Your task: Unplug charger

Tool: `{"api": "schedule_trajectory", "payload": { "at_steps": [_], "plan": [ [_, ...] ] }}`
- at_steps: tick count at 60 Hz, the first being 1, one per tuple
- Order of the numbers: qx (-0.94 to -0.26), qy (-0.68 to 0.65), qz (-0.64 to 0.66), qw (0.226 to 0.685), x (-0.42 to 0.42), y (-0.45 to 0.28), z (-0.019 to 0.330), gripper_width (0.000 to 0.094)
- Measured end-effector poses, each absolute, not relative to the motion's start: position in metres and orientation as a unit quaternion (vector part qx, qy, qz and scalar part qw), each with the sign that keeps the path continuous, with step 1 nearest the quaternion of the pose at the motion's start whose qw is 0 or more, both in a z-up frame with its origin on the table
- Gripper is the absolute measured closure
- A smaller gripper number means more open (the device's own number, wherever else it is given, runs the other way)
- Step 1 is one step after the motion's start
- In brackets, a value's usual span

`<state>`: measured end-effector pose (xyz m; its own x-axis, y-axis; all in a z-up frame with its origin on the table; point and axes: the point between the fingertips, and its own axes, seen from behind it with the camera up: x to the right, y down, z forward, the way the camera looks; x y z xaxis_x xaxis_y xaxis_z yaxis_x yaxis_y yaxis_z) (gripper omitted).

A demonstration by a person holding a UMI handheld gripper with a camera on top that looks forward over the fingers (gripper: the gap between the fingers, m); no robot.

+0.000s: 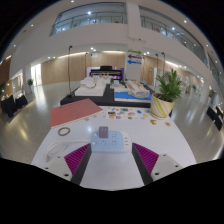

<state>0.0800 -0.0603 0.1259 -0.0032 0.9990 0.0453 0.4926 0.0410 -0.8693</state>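
We are holding the claw [110,158] wide apart, its two purple-striped pads [75,155] gripping nothing. Between the fingers, just ahead of the tips, a small grey block that we are taking for the charger [107,141] is resting on the white table [170,140], with a gap at either side. Beyond it small objects are lying in a row [125,114], a cable ring [64,131] to the left, a red board [72,111] behind, and a potted plant [167,92] to the right.
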Motion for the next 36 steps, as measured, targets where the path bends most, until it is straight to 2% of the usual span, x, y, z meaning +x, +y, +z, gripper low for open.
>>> {"api": "schedule_trajectory", "payload": {
  "at_steps": [11,22,29,30,35,36],
  "plan": [
    [-0.597,-0.610,0.348,0.387,0.009,-0.077,0.096,0.0083],
    [-0.600,-0.613,0.347,0.380,-0.044,-0.082,0.058,0.0098],
    [-0.597,-0.617,0.346,0.379,-0.064,-0.082,0.046,0.0164],
    [-0.595,-0.618,0.346,0.379,-0.067,-0.083,0.045,0.0193],
    [-0.593,-0.621,0.340,0.383,-0.075,-0.082,0.040,0.0513],
    [-0.591,-0.624,0.343,0.379,-0.076,-0.085,0.039,0.0526]
  ]
}}
